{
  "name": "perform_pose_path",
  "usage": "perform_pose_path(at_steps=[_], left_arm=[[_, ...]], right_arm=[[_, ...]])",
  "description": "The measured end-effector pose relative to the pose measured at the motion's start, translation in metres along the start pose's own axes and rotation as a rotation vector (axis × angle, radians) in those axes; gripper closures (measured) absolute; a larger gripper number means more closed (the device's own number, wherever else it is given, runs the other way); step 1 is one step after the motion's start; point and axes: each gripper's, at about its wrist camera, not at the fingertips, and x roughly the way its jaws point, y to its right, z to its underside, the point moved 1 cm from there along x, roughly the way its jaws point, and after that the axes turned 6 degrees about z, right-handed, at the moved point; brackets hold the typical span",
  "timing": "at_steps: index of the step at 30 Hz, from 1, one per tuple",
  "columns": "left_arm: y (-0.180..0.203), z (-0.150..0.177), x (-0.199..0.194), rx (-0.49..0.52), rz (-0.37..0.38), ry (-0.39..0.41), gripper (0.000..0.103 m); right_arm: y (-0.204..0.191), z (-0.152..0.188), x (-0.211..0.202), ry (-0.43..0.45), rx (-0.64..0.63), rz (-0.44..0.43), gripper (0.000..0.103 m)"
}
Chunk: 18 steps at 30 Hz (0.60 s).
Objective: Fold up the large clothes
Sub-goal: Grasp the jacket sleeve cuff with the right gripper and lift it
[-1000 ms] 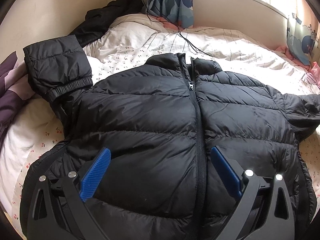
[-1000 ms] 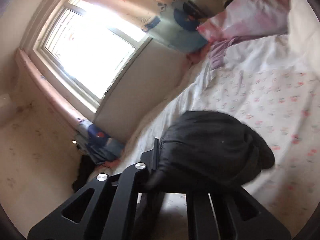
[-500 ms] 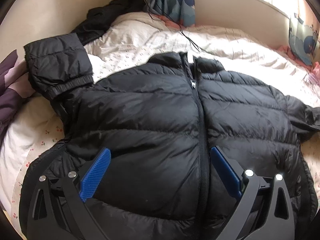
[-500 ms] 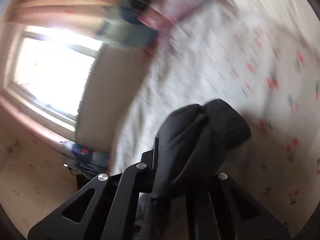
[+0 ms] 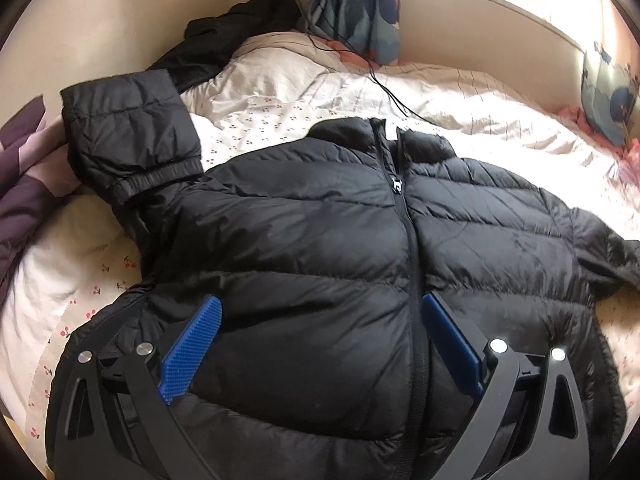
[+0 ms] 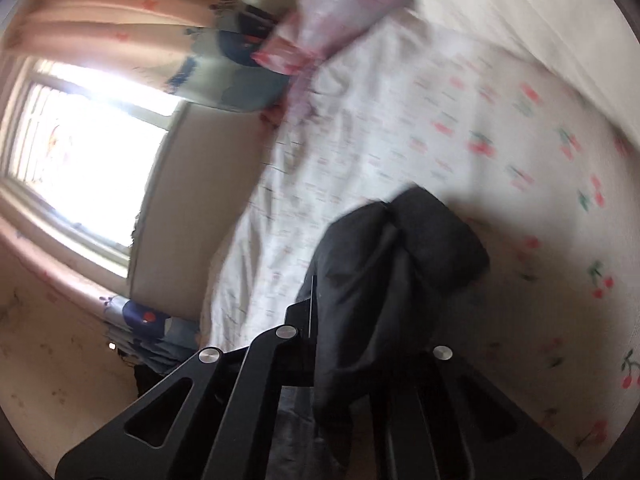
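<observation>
I'm gripping the jacket point(image 5: 320, 248) sleeve point(image 6: 384, 272) in my right hand-held gripper point(image 6: 360, 320) (left hand-held gripper point(image 5: 320, 344) hovering, released); next I'm folding it across the chest.

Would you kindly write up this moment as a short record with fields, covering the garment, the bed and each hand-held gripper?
garment: black puffer jacket, front up, zipped, collar toward the far wall
left sleeve: folded back, cuff lying by the shoulder
right sleeve: black bunched fabric clamped in the right hand-held gripper
left hand-held gripper: open, blue pads apart over the lower jacket front
surface: bed with cherry-print sheet
other items: dark garment at the far corner; black cable across the bedding
</observation>
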Motion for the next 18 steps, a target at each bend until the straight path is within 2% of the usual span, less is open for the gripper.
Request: perform_pose_path(at_steps=[4,7,12,18], left_arm=[[-0.012,-0.005,-0.006,-0.022,0.008,0.001,0.007],[-0.017,-0.006,-0.008,0.007,-0.023,0.002,0.007],[-0.041,-0.007,-0.018,-0.008,-0.031,0.011,0.007],[-0.078,-0.011,-0.034,-0.068,-0.022,0.026,0.007]], right_arm=[[-0.080,-0.005,-0.014,0.028,-0.082,-0.103,0.100],[-0.147,0.007,-0.025,0.022,-0.143,-0.212,0.100],[-0.234,0.045,-0.036,-0.026,-0.228,-0.346,0.100],[-0.309,0.102,-0.036,-0.087,-0.307,-0.401,0.100]])
